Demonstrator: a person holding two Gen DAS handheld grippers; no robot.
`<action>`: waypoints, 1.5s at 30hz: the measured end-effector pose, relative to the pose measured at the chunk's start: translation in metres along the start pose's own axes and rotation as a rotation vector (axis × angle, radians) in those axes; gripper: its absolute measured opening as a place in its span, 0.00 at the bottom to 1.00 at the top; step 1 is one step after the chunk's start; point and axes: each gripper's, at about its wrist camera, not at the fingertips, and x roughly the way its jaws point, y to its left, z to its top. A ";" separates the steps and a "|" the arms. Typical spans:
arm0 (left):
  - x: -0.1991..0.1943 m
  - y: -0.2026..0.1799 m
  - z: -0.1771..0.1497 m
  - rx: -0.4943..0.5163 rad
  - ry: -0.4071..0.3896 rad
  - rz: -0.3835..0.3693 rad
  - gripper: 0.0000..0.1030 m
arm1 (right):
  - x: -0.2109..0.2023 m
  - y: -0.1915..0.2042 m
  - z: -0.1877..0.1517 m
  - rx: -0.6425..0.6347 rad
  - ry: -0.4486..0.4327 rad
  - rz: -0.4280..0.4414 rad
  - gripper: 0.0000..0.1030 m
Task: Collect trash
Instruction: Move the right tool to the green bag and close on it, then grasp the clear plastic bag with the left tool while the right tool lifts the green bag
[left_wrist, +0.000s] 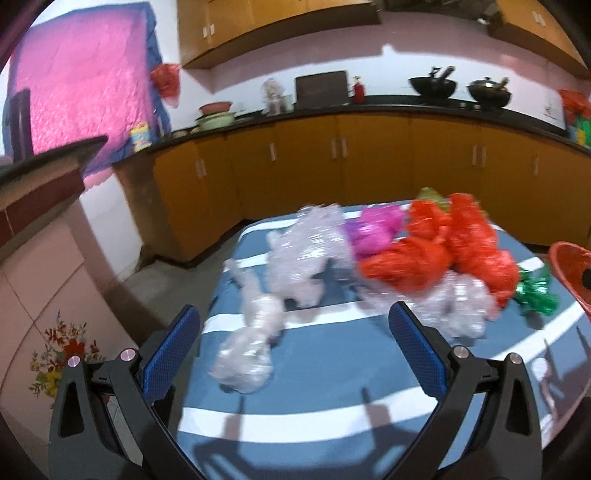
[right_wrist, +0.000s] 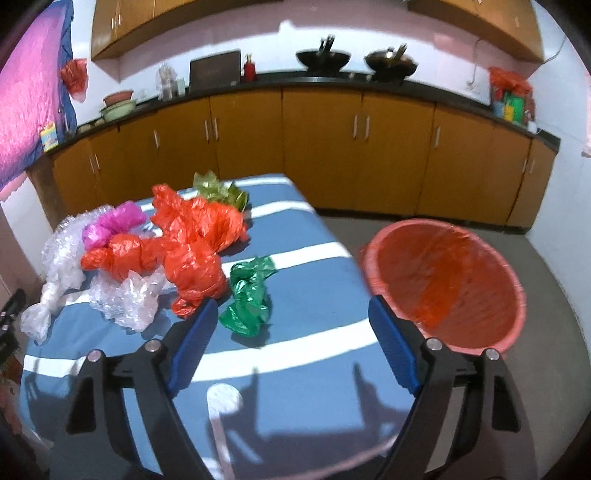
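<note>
Behind both spread, empty tools, blurred trash bags overlap.

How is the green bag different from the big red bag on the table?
The green bag is smaller and lies alone; the red bag is bigger and touches the pink and clear bags. The green bag lies nearer the red bin; the red bag lies farther. Both are crumpled plastic on the striped cloth.

bags: glossy crinkled plastic film | table cover: looking like matt cloth | cabinets: showing smooth wood
</note>
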 end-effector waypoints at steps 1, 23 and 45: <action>0.004 0.004 0.000 -0.008 0.008 0.004 0.98 | 0.009 0.003 0.001 -0.002 0.014 0.002 0.79; 0.081 0.042 -0.009 0.001 0.169 -0.063 0.98 | 0.123 0.018 0.007 -0.004 0.230 0.030 0.30; 0.114 0.059 -0.022 -0.107 0.335 -0.124 0.57 | 0.117 0.016 0.002 -0.017 0.200 0.058 0.18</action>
